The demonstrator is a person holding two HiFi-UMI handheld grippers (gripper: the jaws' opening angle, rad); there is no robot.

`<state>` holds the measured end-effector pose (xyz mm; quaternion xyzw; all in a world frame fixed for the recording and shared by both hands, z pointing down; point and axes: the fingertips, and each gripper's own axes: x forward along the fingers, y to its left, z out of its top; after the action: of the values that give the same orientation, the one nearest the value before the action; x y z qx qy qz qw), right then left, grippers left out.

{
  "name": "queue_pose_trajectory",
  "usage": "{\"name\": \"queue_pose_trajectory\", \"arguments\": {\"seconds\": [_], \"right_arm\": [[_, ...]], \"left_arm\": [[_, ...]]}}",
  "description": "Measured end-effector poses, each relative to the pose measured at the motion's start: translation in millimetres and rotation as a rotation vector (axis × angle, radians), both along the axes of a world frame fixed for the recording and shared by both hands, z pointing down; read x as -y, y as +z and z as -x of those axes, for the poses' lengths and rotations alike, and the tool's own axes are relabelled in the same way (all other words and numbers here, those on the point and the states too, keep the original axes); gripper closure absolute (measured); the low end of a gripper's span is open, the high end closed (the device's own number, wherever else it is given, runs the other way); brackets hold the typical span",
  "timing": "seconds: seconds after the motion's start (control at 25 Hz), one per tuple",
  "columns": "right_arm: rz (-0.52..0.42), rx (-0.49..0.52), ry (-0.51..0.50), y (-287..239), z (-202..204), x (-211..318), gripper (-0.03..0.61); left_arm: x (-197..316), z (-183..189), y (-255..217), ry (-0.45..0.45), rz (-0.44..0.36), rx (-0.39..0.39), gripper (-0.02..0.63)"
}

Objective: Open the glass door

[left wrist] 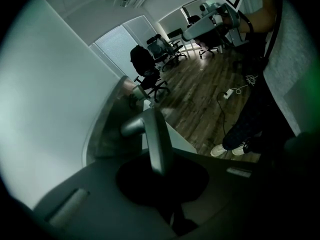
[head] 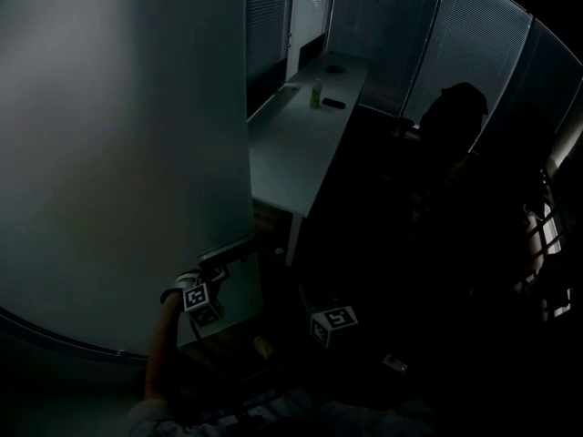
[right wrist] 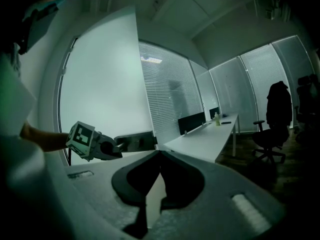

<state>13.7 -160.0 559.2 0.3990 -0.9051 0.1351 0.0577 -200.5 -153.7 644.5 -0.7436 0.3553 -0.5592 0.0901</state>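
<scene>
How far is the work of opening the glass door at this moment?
Done: the left claw is shut on the door handle, and the glass door already stands ajar, its free edge showing the desk beyond. In hand: swinging it by the handle. Left: widening the gap, it seems, then letting go. The right claw is shut and empty.

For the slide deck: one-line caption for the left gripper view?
Left hand-held gripper shut on the lever handle of the frosted glass door, office chairs on the wood floor beyond.

Desk (head: pixel 291 148) beside glass door (head: pixel 118 153) — tight
</scene>
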Motion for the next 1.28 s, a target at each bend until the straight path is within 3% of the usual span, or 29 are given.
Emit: {"name": "queue_pose_trajectory", "arguments": {"seconds": [0.88,1.28], "right_arm": [[-0.025,0.017,0.187,-5.1,-75.4,-80.3,0.575],[-0.009,-0.001,0.210,3.9,-96.0,-93.9,0.576]], "left_arm": [[-68.4,-36.7,3.2,0.093,0.015,0.007,0.612],[-80.7,-42.3,6.7,0.121,0.010,0.024,0.612]]}}
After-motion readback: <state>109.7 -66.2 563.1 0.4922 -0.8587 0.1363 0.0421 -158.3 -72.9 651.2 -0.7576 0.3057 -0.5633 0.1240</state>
